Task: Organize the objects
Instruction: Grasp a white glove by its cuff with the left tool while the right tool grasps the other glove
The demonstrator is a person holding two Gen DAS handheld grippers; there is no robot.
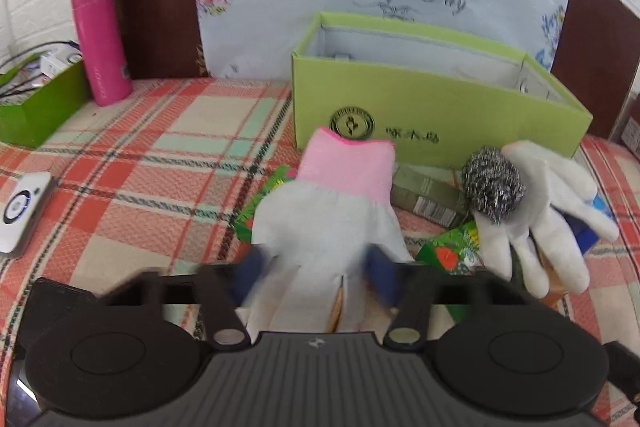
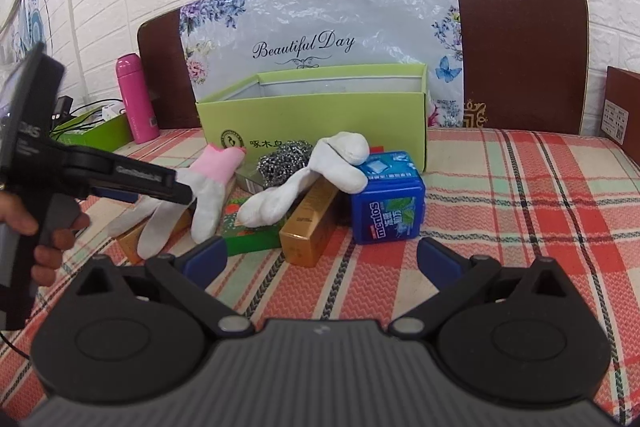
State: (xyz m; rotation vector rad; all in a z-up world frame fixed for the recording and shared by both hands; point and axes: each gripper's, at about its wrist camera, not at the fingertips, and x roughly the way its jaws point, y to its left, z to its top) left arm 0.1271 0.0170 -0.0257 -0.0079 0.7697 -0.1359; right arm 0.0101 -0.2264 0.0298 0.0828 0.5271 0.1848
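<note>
A white glove with a pink cuff (image 1: 340,195) lies over small boxes in front of the open green box (image 1: 440,115). My left gripper (image 1: 316,275) is shut on it: the blurred blue pads (image 1: 248,275) pinch its palm from both sides. In the right wrist view that gripper (image 2: 184,193) reaches in from the left onto the same glove (image 2: 212,183). A steel scourer (image 1: 494,185) rests on a second white glove (image 1: 548,211). My right gripper (image 2: 322,261) stands open over the checked cloth, short of the pile, with nothing between its pads.
A blue mint box (image 2: 386,203), a gold box (image 2: 312,223) and a green patterned pack (image 2: 248,231) lie under the gloves. A pink bottle (image 1: 100,35) and a green tray (image 1: 36,107) stand at the back left, a white device (image 1: 20,211) at the left edge. A hand (image 2: 44,227) holds the left gripper.
</note>
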